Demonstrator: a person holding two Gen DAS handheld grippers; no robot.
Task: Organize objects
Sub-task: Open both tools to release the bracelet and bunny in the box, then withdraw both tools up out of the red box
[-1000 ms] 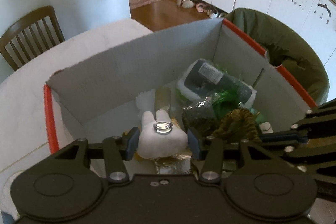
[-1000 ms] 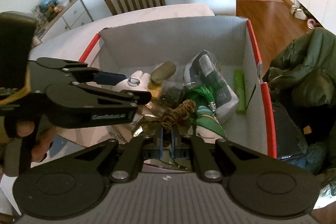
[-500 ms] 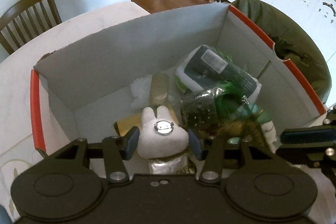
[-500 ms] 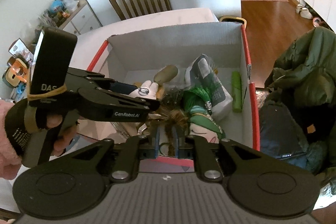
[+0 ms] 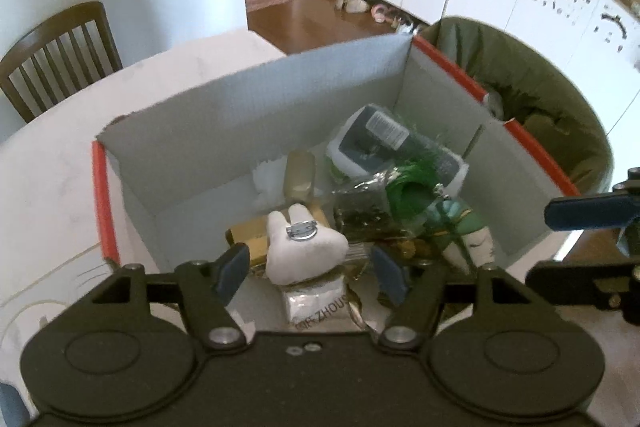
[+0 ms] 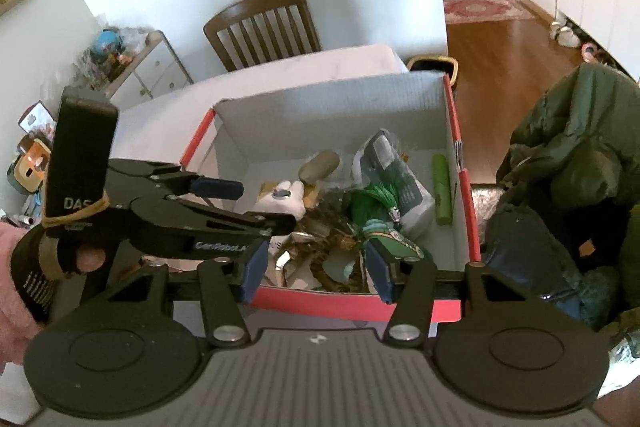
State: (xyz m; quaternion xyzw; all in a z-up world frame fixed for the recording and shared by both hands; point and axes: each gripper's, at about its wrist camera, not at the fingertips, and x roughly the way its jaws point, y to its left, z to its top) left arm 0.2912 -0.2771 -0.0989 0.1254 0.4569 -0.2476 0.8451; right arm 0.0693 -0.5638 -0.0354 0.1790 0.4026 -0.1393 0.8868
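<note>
The left gripper (image 5: 310, 269) was held with its jaws spread wide, the blue-padded fingertips (image 5: 232, 267) well apart and nothing clamped between them. In the right wrist view the left gripper (image 6: 240, 203) reached in from the left, carried by a hand (image 6: 86, 259) wrapped round its black handle, with a pink sleeve (image 6: 12, 279) at the wrist. The right gripper (image 6: 316, 267) was also spread, its blue pads (image 6: 254, 267) set far apart and empty. In the left wrist view the right gripper (image 5: 576, 215) showed at the right edge, one blue pad pointing left.

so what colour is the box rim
Red, on the cardboard box; clearest in the right wrist view.
</note>
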